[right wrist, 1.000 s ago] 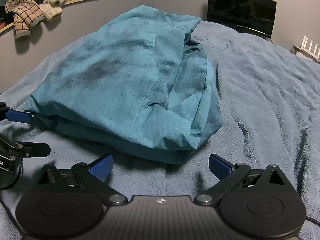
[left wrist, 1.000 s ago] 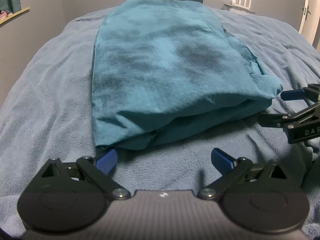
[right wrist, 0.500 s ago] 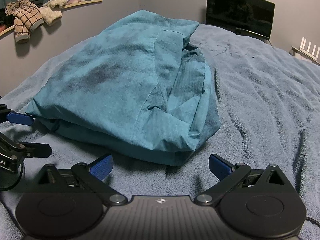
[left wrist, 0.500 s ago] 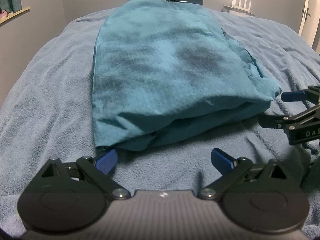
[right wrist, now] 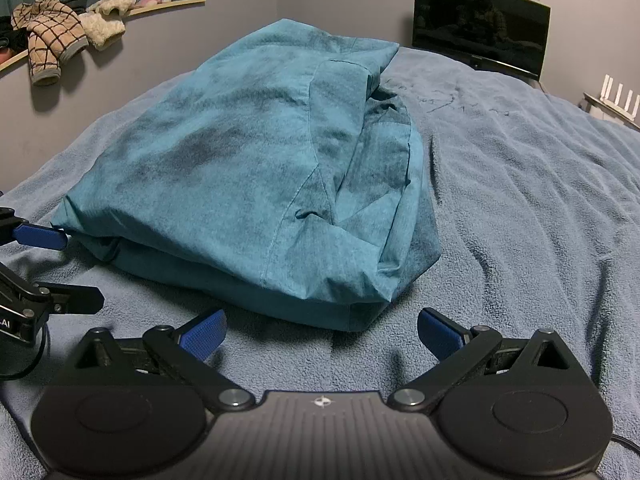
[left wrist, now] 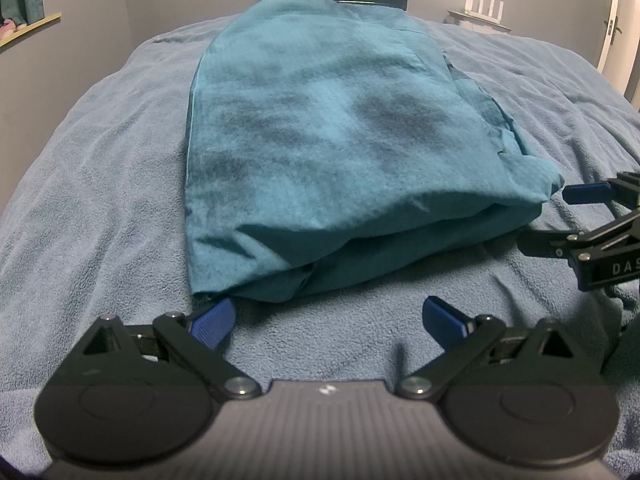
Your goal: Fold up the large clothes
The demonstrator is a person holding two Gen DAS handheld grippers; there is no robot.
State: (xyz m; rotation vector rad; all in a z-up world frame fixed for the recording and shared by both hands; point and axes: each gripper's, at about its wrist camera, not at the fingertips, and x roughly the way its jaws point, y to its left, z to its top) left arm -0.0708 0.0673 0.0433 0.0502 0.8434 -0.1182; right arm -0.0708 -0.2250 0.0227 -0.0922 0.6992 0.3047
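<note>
- Though folded over into a long thick pile, not yet small: teal garment (left wrist: 340, 152) in the middle of the bed (left wrist: 100, 200), on the blue blanket.
- Long way of the pile: straight away from both claws, from the near edge of the bed toward the far edge and the dark screen (right wrist: 480, 36).
- Short near end of the pile right in front of both claws, low on the blanket.
- Left gripper (left wrist: 326, 316): spread wide, holding nothing. Left blue pad (left wrist: 212, 314) right at the near left corner of the pile, maybe touching the hem; hard to tell.
- Right gripper (right wrist: 322, 331): spread wide too, holding nothing. Near right corner of the pile just ahead, between the two pads but apart from them.
- About the same closeness for both; left maybe a tiny bit closer.
- Best guess for the next move: pinch both near corners, lift, then carry them along the long way to the far end to fold the pile in half.
- Only in the right view: the messy right side, with loose layers and a seam poking out, plus a shelf with a checked cloth (right wrist: 48, 40) on the wall.
- Only in the left view: the straight, neat left edge of the pile and a white box with sticks (left wrist: 484, 4) far off.
- Also, each claw seen from the side in the other view, both wide there too.
</note>
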